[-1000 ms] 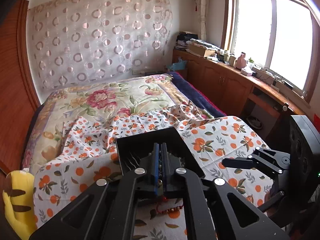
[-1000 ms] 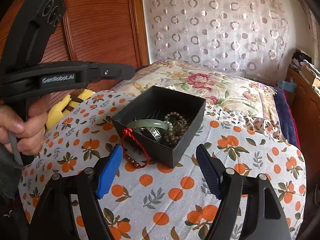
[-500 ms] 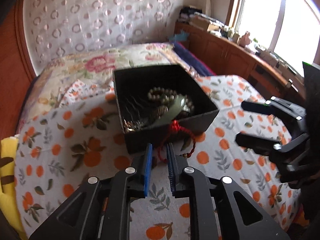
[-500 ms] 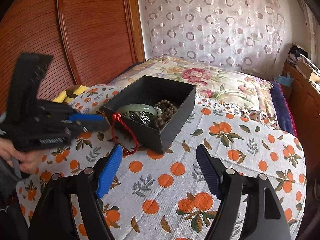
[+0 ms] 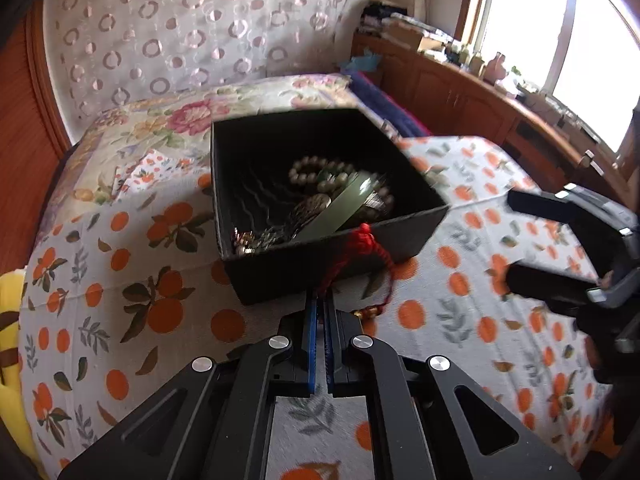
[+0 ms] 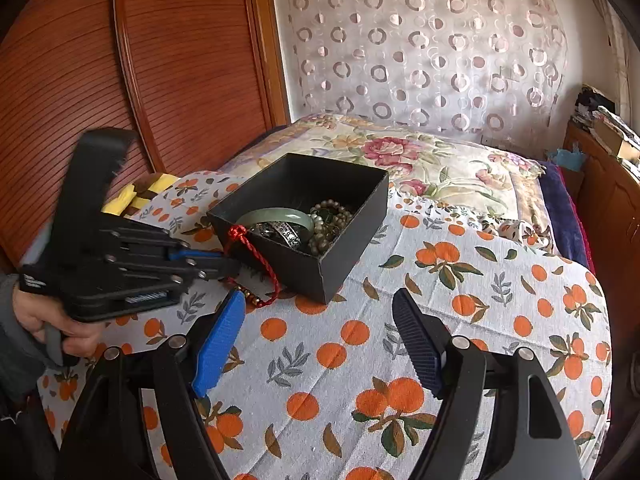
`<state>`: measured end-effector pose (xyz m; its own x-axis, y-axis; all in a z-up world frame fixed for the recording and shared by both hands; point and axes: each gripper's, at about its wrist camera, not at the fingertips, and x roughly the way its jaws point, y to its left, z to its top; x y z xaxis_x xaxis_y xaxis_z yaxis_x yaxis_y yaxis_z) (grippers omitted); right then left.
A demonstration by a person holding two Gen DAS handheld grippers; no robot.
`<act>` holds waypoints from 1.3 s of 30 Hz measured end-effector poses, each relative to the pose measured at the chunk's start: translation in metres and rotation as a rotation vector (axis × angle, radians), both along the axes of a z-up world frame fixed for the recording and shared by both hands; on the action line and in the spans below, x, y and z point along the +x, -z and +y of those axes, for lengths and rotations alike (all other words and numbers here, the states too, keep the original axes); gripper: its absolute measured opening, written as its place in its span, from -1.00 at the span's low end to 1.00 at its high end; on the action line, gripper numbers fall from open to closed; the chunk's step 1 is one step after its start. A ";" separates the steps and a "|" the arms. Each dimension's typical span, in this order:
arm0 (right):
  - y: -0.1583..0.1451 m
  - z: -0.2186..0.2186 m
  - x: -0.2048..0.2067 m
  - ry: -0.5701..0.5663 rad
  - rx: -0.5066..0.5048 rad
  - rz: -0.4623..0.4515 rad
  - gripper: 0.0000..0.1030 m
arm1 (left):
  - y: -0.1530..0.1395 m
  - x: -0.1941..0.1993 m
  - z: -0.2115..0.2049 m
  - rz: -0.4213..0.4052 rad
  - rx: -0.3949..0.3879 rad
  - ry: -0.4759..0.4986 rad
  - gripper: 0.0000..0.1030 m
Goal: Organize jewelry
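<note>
A black open box point(image 5: 280, 276) point(image 6: 348, 248) sits on the orange-print cloth. It holds a pale green bangle point(image 5: 344, 208) point(image 6: 280, 214), a silver bangle point(image 6: 284, 234) and a bead bracelet point(image 5: 316, 172) point(image 6: 332, 224). A red cord bracelet point(image 5: 362, 240) point(image 6: 260, 256) hangs over the box's near wall onto the cloth. My left gripper point(image 5: 320, 300) point(image 6: 236, 266) is low at that wall, shut on the hanging cord. My right gripper point(image 6: 318, 300) point(image 5: 509, 238) hovers open beside the box with nothing between its fingers.
A person's hand point(image 6: 40, 316) grips the left tool's handle. A yellow plush point(image 5: 8, 320) point(image 6: 136, 196) lies at the bed's edge. A floral quilt point(image 6: 420, 160) lies behind the box. A wooden cabinet point(image 5: 460, 96) runs under the window, a wooden wardrobe door point(image 6: 160, 60) opposite.
My left gripper came down from above the box to its near wall, parted its jaws slightly, then shut on the red cord. The right gripper stayed put.
</note>
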<state>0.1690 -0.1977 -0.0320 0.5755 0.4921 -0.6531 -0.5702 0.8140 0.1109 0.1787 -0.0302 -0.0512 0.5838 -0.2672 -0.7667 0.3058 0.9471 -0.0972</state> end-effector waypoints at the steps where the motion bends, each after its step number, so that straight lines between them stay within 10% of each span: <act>1: 0.000 0.000 0.001 0.001 0.001 -0.001 0.52 | -0.008 -0.004 0.000 -0.019 -0.008 0.005 -0.96; 16: -0.009 0.002 0.002 0.009 0.018 -0.015 0.52 | -0.074 0.036 0.002 -0.168 -0.019 -0.061 -0.91; 20: -0.010 -0.002 -0.003 0.024 0.019 -0.020 0.52 | -0.077 0.032 0.000 -0.192 -0.006 -0.066 -0.34; 32: -0.026 -0.008 -0.042 0.094 0.034 -0.076 0.52 | -0.089 -0.028 0.010 -0.265 0.018 -0.139 0.49; 39: -0.043 -0.013 -0.072 0.187 0.059 -0.137 0.89 | -0.088 -0.074 0.022 -0.286 0.022 -0.209 0.85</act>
